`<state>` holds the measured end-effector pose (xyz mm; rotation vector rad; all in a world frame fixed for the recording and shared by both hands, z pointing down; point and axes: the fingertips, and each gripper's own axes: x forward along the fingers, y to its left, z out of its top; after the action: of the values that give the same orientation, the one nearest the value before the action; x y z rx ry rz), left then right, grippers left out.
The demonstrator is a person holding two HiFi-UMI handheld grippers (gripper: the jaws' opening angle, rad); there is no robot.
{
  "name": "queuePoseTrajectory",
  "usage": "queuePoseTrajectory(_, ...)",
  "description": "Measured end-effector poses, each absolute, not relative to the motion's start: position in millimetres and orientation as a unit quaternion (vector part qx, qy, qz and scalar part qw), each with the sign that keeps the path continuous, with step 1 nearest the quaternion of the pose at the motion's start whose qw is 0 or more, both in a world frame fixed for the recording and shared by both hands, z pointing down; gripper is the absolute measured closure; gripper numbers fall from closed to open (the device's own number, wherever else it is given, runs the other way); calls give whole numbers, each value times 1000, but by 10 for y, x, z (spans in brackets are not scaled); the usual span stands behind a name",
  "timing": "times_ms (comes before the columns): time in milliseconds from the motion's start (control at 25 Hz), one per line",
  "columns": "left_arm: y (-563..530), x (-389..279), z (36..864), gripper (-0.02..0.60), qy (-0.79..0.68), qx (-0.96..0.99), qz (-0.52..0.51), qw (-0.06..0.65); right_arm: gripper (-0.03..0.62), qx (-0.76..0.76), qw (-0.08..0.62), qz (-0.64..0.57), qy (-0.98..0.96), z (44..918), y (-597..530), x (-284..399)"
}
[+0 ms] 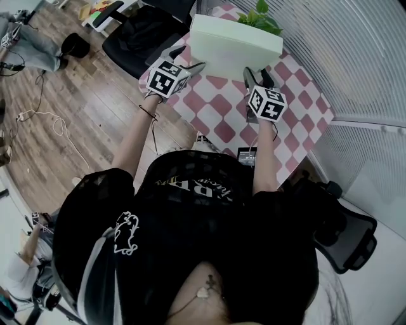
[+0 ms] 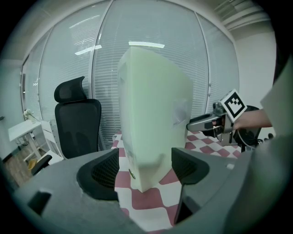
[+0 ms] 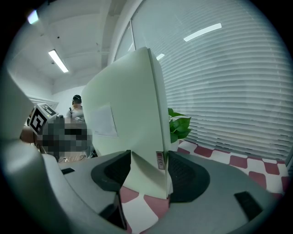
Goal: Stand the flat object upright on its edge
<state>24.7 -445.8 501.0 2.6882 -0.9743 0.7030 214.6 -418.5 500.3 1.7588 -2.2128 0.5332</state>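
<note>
Pale green flat rectangular card box [image 1: 235, 41] rises on its long edge between two handheld claws, one at each lower corner. It is over a pink-and-white checked tablecloth [image 1: 222, 120].

The left claw [image 2: 143, 167] brackets the near-left corner. One pad looks pressed to the box face, and a thin sliver of cloth shows beside the other, so this reads as a light hold. The right claw [image 3: 149, 171] is closed firmly on the opposite corner, with both pads flat against the two broad faces.

Gripping low at both ends seems chosen to stop the tall slab tipping forward or back. It also leaves the bottom edge free to meet the cloth. The views do not settle whether that edge already rests on the cloth or hangs just above it. The box's lower corner shows just beyond each claw's pads.

The box is shut and nothing of its contents shows. A pale label sits on the face above the right claw. A leafy green plant [image 1: 260, 19] stands beyond the box on the far side from both claws, its pot hidden.
</note>
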Motion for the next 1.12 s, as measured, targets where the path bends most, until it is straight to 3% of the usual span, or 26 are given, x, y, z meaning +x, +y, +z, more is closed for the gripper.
queuePoseTrajectory(400,-4072,176,4934,227,-318,918,207,117,356,607,124,206,-757,4992,-3908,2046)
queuePoseTrajectory(800,-3458,159,4705,227,-287,935,159,134,359,583,99,171,-788,4610,-3444,1522)
queuePoseTrajectory(1120,-2987,-48,4624,227,-282,938,133,151,407,567,87,162,-803,4506,-3014,1030)
